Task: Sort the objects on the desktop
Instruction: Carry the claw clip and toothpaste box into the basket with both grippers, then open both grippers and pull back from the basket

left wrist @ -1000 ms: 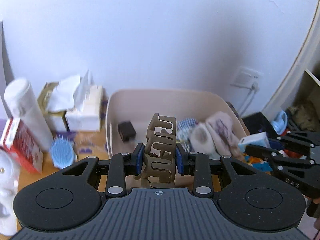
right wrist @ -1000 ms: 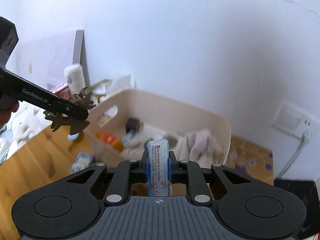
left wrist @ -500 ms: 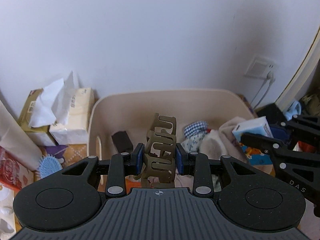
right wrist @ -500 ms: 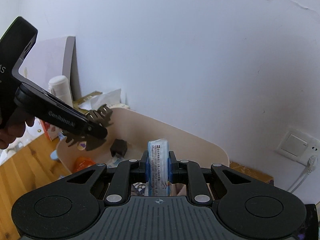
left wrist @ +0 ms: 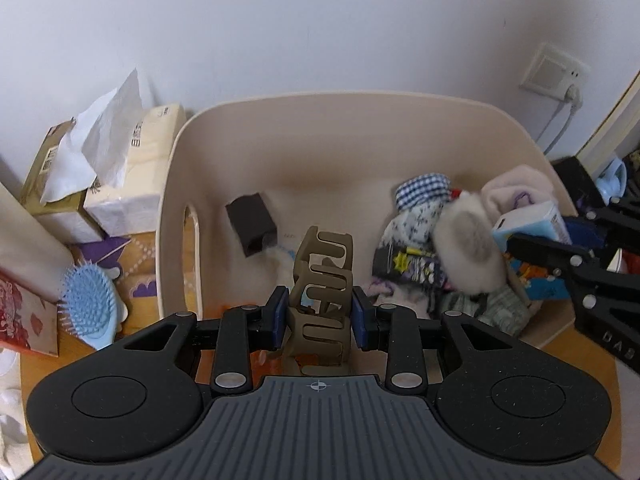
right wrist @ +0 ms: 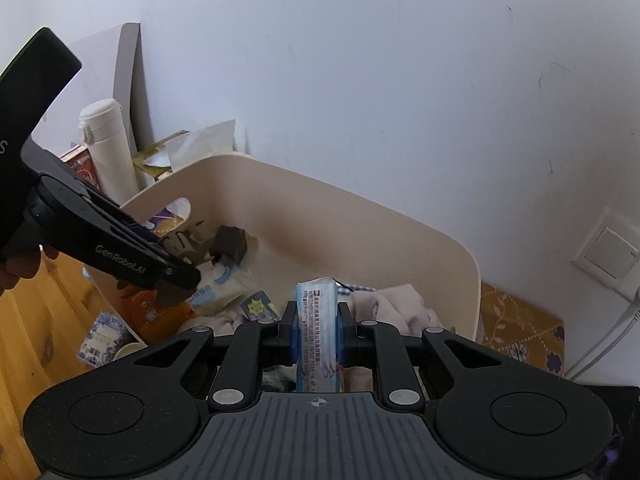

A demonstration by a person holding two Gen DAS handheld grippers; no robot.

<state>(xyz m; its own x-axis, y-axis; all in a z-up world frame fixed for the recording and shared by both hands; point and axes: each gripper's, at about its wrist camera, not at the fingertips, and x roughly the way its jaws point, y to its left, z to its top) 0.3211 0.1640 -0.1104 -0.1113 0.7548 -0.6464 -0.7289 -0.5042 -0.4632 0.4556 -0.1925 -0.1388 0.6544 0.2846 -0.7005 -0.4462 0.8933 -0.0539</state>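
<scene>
The left gripper (left wrist: 319, 318) is clamping a brown hair claw (left wrist: 322, 292) between its blue pads, the jaws closed down to the claw's width, and is holding it upright above the near part of the beige storage bin (left wrist: 360, 120). The right gripper (right wrist: 318, 330) is pinching a blue-and-white tissue pack (right wrist: 318, 332) the same way, jaws narrowed onto its sides, and is hanging over the bin's near right corner. Inside the bin, a dark small box (left wrist: 251, 224) is lying at the left, while a pile of socks and cloth (left wrist: 468, 248) is filling the right side. Left of the bin, a blue hairbrush (left wrist: 90, 312) is resting on the wooden desk (right wrist: 36, 320), and farther back tissue boxes (left wrist: 132, 176) are standing against the wall, with a white bottle (right wrist: 107, 148) beside them.
</scene>
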